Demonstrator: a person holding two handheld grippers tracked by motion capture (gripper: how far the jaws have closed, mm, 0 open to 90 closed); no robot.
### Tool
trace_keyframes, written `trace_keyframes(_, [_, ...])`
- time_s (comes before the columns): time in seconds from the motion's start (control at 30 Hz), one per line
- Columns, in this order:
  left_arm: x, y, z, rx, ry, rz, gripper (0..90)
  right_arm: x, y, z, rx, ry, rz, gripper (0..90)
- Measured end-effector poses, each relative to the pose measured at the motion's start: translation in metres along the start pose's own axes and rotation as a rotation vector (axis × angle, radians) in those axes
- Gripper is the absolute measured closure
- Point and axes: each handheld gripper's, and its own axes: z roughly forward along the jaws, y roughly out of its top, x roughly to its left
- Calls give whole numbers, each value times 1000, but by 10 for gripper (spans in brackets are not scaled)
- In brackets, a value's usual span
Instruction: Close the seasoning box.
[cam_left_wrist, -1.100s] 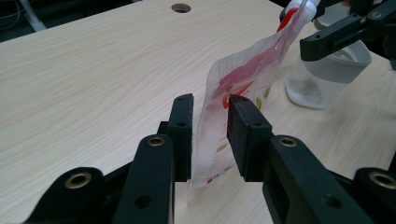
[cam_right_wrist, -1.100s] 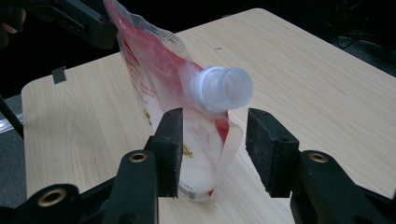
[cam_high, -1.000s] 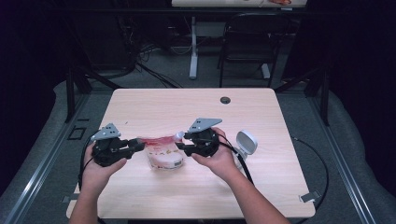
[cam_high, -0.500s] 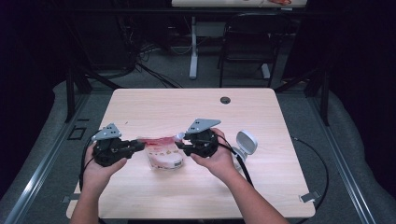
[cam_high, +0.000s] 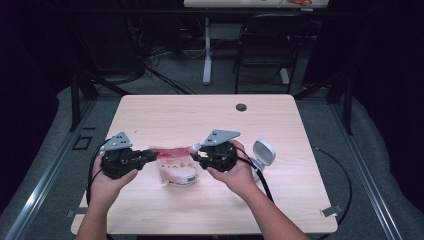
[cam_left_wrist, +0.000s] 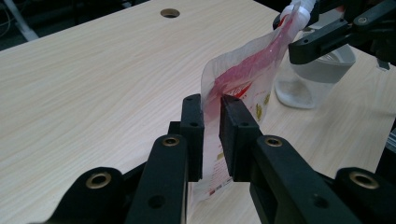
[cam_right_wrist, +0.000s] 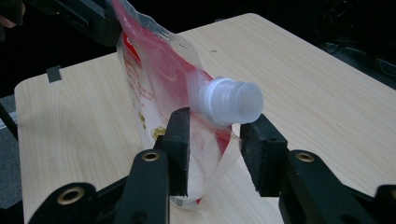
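Wooden table (cam_high: 210, 115) | red-white pouch (cam_left_wrist: 243, 88) | print too small to read

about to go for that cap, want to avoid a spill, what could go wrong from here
1. The right gripper has its jaws, just closing, either side of the pouch under the cap, not clamped; it may slip.
2. The left gripper, just closing too, pinches only the thin edge, so the pouch may pull free.
3. Squeezing could push liquid out once the cap loosens.
4. The clear container stands close and might get knocked.

Clear soft plastic pouch (cam_left_wrist: 243, 79) between black jaws: red band, red print, white screw cap (cam_right_wrist: 231, 101); pale wood-grain worktop (cam_high: 200, 117).
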Motion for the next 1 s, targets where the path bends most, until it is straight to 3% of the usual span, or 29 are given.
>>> trace_keyframes(0.33, [-16, 8, 18, -14, -44, 21, 817, -5, -10, -28, 8, -40, 8, 643])
trace_keyframes(0.63, [-26, 15, 31, -26, -50, 41, 879, -8, -19, -42, 14, -51, 20, 651])
trace_keyframes(0.73, [-29, 16, 37, -18, -60, 53, 878, -7, -21, -47, 25, -70, -1, 652])
trace_keyframes(1.0, [-30, 16, 40, -25, -83, 51, 856, -10, -26, -53, 21, -48, 26, 649])
